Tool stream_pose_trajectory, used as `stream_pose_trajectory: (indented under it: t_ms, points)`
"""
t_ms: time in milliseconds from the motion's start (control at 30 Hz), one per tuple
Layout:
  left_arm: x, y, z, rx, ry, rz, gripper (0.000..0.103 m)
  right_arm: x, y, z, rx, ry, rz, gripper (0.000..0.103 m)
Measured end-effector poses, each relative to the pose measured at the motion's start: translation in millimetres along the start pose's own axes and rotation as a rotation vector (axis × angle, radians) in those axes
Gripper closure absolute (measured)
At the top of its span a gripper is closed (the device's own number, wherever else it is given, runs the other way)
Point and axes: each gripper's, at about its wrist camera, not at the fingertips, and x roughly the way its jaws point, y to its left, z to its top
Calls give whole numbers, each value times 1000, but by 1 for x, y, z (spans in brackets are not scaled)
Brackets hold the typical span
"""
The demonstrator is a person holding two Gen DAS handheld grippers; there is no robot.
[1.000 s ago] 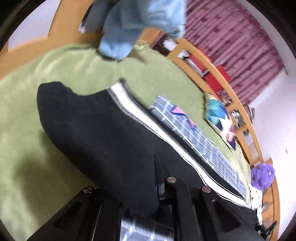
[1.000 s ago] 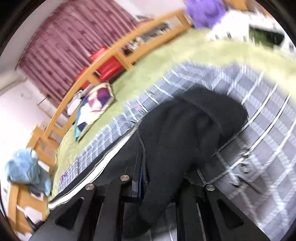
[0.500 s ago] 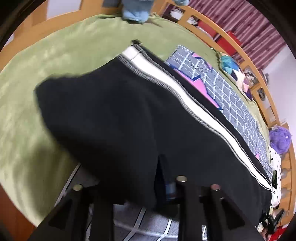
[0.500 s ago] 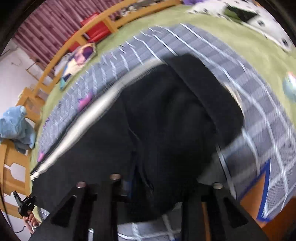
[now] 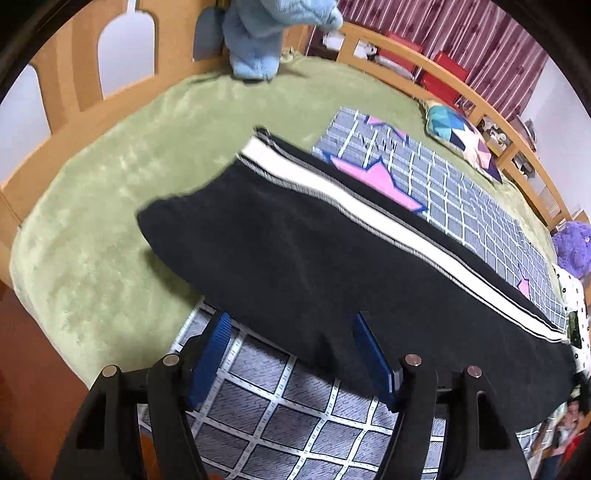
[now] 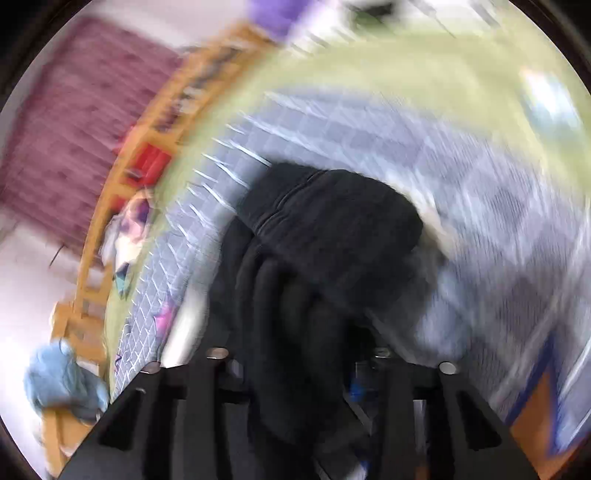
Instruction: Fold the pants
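Black pants (image 5: pixel 295 258) with a white side stripe lie stretched across the grey checked mat (image 5: pixel 288 413) on the green blanket. My left gripper (image 5: pixel 291 354) is open; its blue pads (image 5: pixel 212 350) stand apart at the near edge of the cloth, which lies between them. In the blurred right wrist view, the bunched waistband end of the pants (image 6: pixel 317 266) hangs up out of my right gripper (image 6: pixel 295 373), which is shut on it.
A blue plush toy (image 5: pixel 258 33) sits at the wooden headboard. A patterned cushion (image 5: pixel 461 136) and a purple plush (image 5: pixel 572 247) lie along the far bed rail (image 5: pixel 424 70). The green blanket (image 5: pixel 110 206) covers the bed, with its edge at the left.
My left gripper has opened and let go of the pants leg, which now lies flat. My right gripper, still holding the waistband end, is moving fast; its view is blurred.
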Motion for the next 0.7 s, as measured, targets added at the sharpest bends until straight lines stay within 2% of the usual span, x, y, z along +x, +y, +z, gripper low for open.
stream_pose_trajectory:
  t_ms: [33, 67, 100, 133, 167, 200, 267, 300, 333, 467, 600, 700]
  points:
    - [-5, 1, 0, 2, -20, 7, 36, -12, 10, 8, -54, -27, 44, 68]
    - [-8, 0, 0, 3, -40, 11, 36, -17, 17, 11, -94, -47, 44, 67]
    - [-9, 0, 0, 1, -52, 11, 36, -16, 21, 12, -130, -45, 3, 65]
    - [-8, 2, -1, 0, -55, 10, 36, -7, 20, 11, -163, -9, -66, 56]
    - [-6, 3, -1, 1, -52, 4, 36, 2, 13, 8, -181, 34, -122, 43]
    - [-3, 4, -2, 3, -45, 2, 36, 16, 1, 2, -194, 95, -204, 41]
    - [2, 8, -3, 7, -28, 13, 36, 28, -22, -12, -194, 203, -303, 42]
    - [2, 10, -3, 7, -28, 11, 36, 22, -30, -18, -191, 206, -292, 42]
    - [1, 13, -2, 6, -35, 6, 36, 10, -36, -24, -183, 181, -268, 43]
    - [-2, 22, 9, 14, -65, 14, 36, -27, -23, -38, -213, 118, -315, 43]
    - [-5, 41, 26, 6, -100, 58, 36, -54, 24, -50, -293, 42, -346, 43]
    - [-2, 54, 41, -13, -114, 16, 36, -61, 66, -48, -358, -4, -329, 43]
